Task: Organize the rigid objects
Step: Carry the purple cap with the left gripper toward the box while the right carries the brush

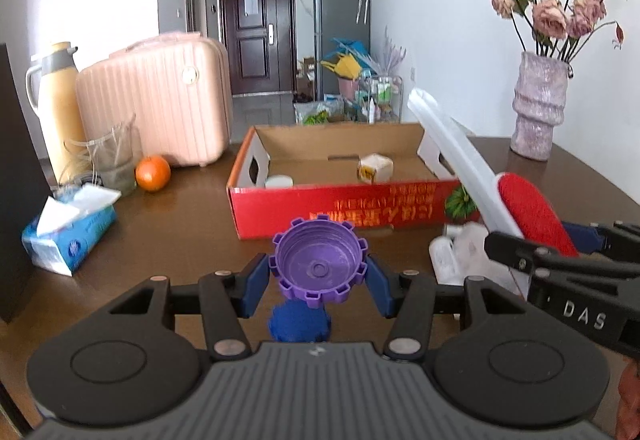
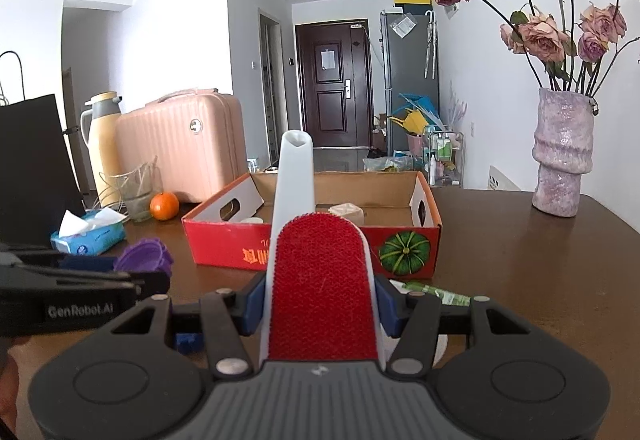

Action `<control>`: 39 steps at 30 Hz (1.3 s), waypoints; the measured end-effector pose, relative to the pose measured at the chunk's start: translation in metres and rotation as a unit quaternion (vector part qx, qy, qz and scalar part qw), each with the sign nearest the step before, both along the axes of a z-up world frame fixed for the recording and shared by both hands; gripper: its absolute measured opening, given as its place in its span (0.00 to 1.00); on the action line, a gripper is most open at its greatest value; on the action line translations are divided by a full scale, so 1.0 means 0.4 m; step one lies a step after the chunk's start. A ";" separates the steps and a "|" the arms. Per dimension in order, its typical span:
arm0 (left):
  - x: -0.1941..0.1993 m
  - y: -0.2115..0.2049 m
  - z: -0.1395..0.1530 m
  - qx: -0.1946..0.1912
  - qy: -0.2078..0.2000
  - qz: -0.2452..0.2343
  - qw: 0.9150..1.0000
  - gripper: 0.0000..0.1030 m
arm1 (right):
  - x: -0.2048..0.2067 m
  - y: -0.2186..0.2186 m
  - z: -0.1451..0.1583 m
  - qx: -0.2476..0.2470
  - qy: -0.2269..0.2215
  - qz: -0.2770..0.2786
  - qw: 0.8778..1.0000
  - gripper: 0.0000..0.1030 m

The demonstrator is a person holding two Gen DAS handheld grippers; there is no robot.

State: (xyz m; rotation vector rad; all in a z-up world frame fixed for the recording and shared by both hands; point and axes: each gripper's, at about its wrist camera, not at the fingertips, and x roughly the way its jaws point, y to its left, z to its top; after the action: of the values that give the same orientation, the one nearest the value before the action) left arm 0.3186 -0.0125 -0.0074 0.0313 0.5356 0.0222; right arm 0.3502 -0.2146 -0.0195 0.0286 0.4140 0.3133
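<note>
The jaws of the left gripper (image 1: 319,280) were clamped on a purple toothed cap (image 1: 319,266), its hollow side facing the camera, held clear above the brown surface (image 1: 172,228); a darker blue cap (image 1: 299,322) lay on the surface just below it. The jaws of the right gripper (image 2: 320,300) were closed on a lint brush (image 2: 322,280) by its red head, with the white handle pointing up and forward toward the cardboard box (image 2: 224,236). The open box stood ahead of both grippers, and it already held a white jar (image 1: 279,181) near its left corner and a small pale carton (image 1: 375,168) further right. The step in hand seemed to be the carry: both things were gripped and off the surface, not yet over the box. The next move would likely call for bringing each one forward over the red front wall and lowering it into a bare patch of the box floor, clear of the jar and carton, before releasing. The brush's long handle would need room, so it might go in lengthwise.
</note>
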 end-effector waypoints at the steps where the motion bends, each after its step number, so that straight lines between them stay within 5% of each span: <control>1: 0.006 0.000 0.009 0.000 -0.004 0.001 1.000 0.53 | 0.005 0.001 0.005 0.000 -0.001 -0.001 1.000 0.53; 23: 0.181 0.013 0.091 -0.028 -0.058 0.025 0.998 0.53 | 0.175 0.035 0.068 0.010 -0.020 -0.024 0.999 0.53; 39: 0.348 0.019 0.091 -0.044 -0.055 0.044 0.997 0.53 | 0.345 0.037 0.082 0.016 -0.016 -0.041 0.999 0.53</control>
State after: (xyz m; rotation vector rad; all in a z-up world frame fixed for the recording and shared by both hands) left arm 0.4579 -0.0049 0.0289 -0.0794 0.4266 0.0853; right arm 0.4882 -0.1999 0.0132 0.0718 0.3747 0.2384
